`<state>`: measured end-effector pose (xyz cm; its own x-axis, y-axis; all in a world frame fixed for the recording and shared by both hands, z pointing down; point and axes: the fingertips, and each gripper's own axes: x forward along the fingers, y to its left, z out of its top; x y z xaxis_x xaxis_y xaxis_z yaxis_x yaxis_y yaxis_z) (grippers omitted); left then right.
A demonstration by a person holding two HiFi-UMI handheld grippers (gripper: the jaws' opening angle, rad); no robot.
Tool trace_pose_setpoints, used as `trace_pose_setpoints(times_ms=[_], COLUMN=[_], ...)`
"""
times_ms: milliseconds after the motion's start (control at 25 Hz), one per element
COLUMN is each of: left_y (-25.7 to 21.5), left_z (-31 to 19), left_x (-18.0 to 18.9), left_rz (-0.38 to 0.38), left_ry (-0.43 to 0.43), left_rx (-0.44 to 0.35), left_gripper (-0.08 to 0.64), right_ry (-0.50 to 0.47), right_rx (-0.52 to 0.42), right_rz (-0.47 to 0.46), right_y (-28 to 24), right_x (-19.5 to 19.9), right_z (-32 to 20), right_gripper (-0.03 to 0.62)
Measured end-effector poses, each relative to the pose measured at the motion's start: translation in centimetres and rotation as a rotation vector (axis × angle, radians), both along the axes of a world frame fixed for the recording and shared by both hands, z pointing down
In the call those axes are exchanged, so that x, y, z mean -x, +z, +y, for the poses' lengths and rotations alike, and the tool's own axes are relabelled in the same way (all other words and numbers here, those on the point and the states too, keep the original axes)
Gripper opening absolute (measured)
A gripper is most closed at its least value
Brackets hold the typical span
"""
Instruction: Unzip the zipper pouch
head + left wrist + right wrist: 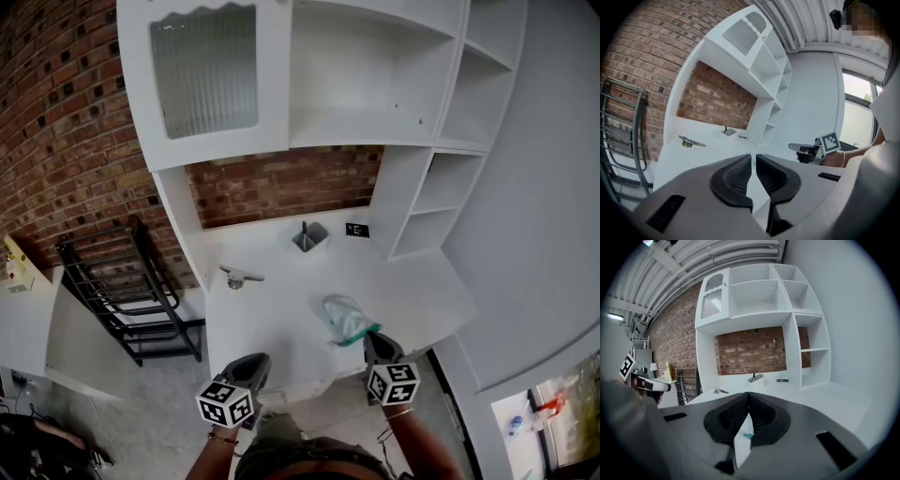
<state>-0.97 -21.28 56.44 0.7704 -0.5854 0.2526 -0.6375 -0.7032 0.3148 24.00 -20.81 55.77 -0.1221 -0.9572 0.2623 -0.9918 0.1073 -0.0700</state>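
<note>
The zipper pouch (345, 317) lies near the desk's front edge, translucent white with a green zipper edge running toward the lower right. My right gripper (376, 343) is shut just behind that green end. In the right gripper view its pads (759, 414) meet, and a bit of the green pouch (748, 435) shows through the lower gap. Nothing shows between the tips. My left gripper (251, 368) hangs at the desk's front edge, left of the pouch and apart from it. Its pads (736, 174) are shut on nothing, and the pouch is out of the left gripper view.
On the white desk (281, 319) lie a small metal fitting (240, 276), a grey holder with a dark stick (310, 236) and a black tag (357, 230) by the brick back wall. White shelves (375, 84) rise above. A black metal rack (131, 291) stands on the left.
</note>
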Motion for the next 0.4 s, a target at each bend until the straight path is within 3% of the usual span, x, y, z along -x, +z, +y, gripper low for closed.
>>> trace_pose_setpoints(times_ms=[400], left_y=[0.05], left_z=[-0.23], left_x=[0.18], left_rz=[-0.027], left_ry=[0.001], left_rx=[-0.014], left_gripper=[0.029], right_ry=[-0.011], right_rx=[-0.001], right_rz=[0.028], right_y=[0.07], right_x=[0.56], right_z=[0.09], right_gripper=[0.0])
